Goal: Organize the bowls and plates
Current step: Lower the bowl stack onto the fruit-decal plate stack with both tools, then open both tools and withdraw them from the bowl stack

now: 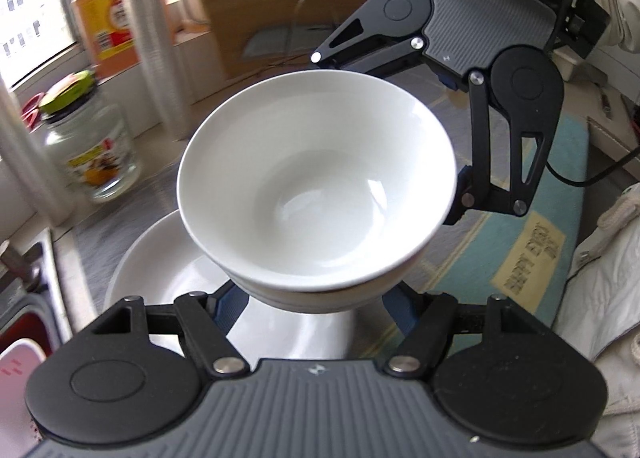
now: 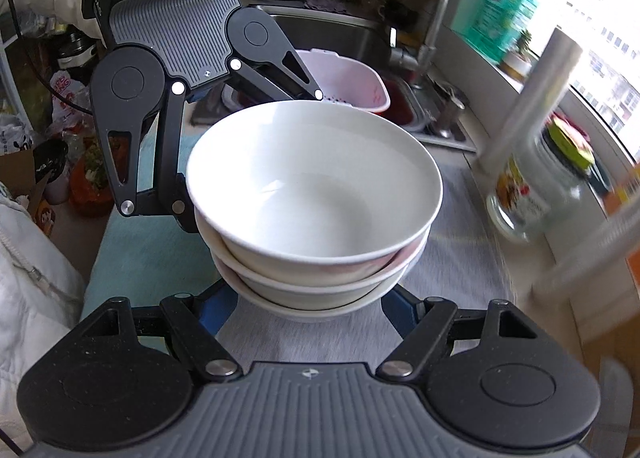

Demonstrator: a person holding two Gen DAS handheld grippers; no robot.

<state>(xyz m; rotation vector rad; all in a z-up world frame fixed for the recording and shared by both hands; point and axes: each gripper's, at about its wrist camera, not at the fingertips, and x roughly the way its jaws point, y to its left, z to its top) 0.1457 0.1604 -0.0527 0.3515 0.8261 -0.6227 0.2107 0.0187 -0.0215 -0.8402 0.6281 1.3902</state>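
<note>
two grippers carry one stack of glossy white ceramic bowls (image 2: 316,194) between them, held above the worktop. from the right-hand camera i count three bowls nested together; the middle one shows a faint pink tint along its rim. the left-hand camera shows only the top bowl fully, with one more rim under it.

the left gripper (image 1: 314,300) has its blue-padded fingers closed in against the lower part of the stack from opposite sides, gripping it. the right gripper (image 2: 310,304) does the same from the other side of the stack, its jaws clamped on the lowest bowl. each gripper shows in the far part of the other's view, so the two face each other across the bowls.

below the stack, in the left camera's view, one broad shallow white plate (image 1: 160,278) lies on the grey cloth-covered worktop (image 2: 452,250), well apart from the raised bowls.

one clear glass jar with a green and yellow lid (image 1: 86,146) stands on the worktop to the left, near the window, and one large orange plastic bottle (image 1: 106,10) stands beyond it. on the far side in the right camera's view there is one steel sink (image 2: 340,34) with a tall tap, one pale pink plastic basket (image 2: 348,78) at its near edge, and one teal pump bottle (image 2: 504,6) on the sill. a white padded sleeve (image 2: 36,270) shows at the left edge.
</note>
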